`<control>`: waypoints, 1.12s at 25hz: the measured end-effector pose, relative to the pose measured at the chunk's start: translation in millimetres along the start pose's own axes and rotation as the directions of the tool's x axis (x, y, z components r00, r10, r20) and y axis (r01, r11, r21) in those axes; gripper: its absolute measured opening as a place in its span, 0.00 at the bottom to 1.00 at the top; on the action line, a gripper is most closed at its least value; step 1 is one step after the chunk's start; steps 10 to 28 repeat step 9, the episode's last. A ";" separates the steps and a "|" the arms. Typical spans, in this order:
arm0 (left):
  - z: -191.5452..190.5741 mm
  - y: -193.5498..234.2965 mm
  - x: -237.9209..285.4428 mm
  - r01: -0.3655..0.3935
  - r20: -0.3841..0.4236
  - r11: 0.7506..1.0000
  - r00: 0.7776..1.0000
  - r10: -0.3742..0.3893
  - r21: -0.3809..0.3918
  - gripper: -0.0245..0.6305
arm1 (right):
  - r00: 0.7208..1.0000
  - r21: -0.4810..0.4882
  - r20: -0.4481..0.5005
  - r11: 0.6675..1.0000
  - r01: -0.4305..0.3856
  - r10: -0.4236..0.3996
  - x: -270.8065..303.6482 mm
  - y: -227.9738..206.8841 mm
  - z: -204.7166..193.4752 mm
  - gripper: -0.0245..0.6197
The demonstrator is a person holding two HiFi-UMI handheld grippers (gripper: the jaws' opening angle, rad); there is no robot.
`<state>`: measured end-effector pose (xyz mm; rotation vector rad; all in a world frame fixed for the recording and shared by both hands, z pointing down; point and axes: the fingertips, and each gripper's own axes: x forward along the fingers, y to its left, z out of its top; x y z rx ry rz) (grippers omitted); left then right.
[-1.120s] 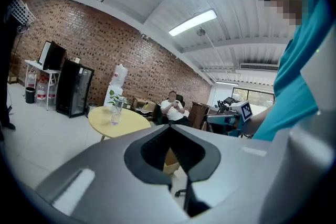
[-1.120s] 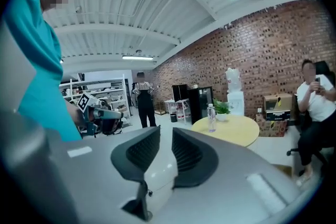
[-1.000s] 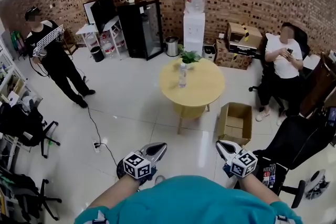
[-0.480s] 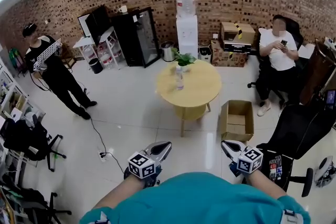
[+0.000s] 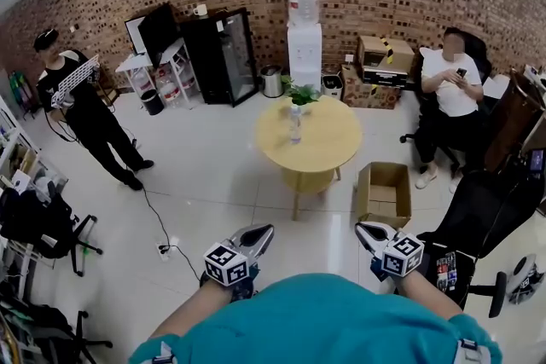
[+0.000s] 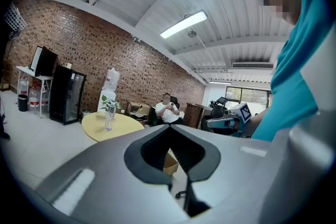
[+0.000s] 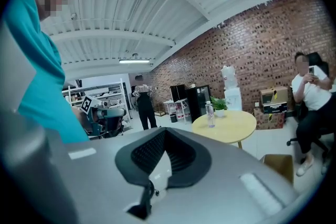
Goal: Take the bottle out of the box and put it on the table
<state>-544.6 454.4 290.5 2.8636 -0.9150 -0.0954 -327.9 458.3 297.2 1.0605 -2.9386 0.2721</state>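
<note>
A clear water bottle stands upright on the round yellow table, next to a small potted plant. An open cardboard box sits on the floor to the table's right; only cardboard shows inside it. My left gripper and right gripper hang close to my body, well short of table and box, both shut and empty. In the left gripper view the shut gripper faces the bottle and table. The right gripper faces the bottle, with the box lower right.
A person stands at the left holding a white panel. Another person sits at the right. A black office chair stands right of the box. A cable and power strip lie on the floor. A fridge and water dispenser line the brick wall.
The head view has shifted: table and box sit a little lower and further right than a second ago. Both grippers stay shut, empty and near my body.
</note>
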 end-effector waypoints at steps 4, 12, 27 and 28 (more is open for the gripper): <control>-2.5 3.0 -2.3 -0.005 0.003 1.000 1.000 0.006 -0.014 0.04 | 1.000 -0.012 -0.009 1.000 -0.003 0.003 3.8 0.3 2.4 0.04; -0.1 6.6 5.6 -0.004 0.014 1.000 1.000 0.005 -0.020 0.04 | 1.000 0.003 -0.008 1.000 -0.009 0.010 11.9 -4.0 3.5 0.04; -0.1 6.6 5.6 -0.004 0.014 1.000 1.000 0.005 -0.020 0.04 | 1.000 0.003 -0.008 1.000 -0.009 0.010 11.9 -4.0 3.5 0.04; -0.1 6.6 5.6 -0.004 0.014 1.000 1.000 0.005 -0.020 0.04 | 1.000 0.003 -0.008 1.000 -0.009 0.010 11.9 -4.0 3.5 0.04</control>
